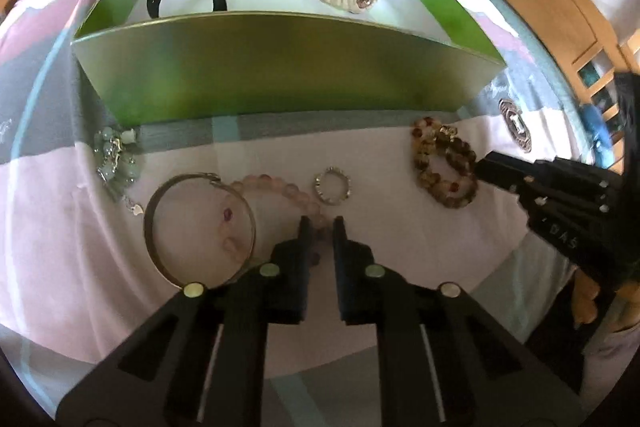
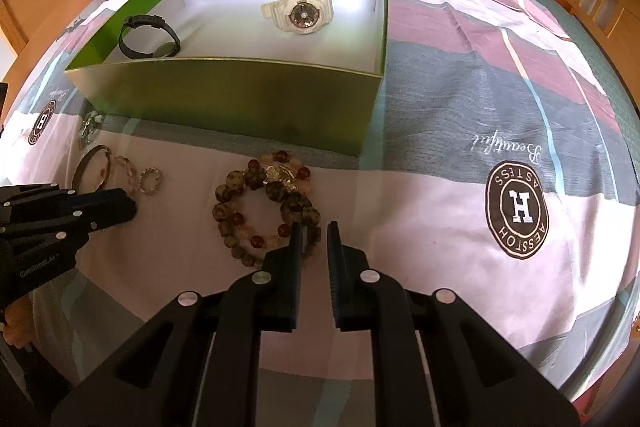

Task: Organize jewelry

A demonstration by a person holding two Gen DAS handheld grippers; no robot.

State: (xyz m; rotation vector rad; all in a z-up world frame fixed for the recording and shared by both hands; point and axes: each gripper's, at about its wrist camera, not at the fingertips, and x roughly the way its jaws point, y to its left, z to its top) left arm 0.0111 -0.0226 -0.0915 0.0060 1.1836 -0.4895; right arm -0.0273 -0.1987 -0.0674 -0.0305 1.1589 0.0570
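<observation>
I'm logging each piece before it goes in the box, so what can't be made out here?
- Pink bead bracelet: left wrist view, near part hidden behind the left hand-held gripper.
- Brown bead bracelets: right wrist view, near edge behind the right hand-held gripper; count unclear.
- Pale green bracelet: too small.

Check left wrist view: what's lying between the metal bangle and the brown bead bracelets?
In the left wrist view, a pink bead bracelet and a small sparkly ring lie between the metal bangle and the brown bead bracelets, on the bedsheet.
</observation>
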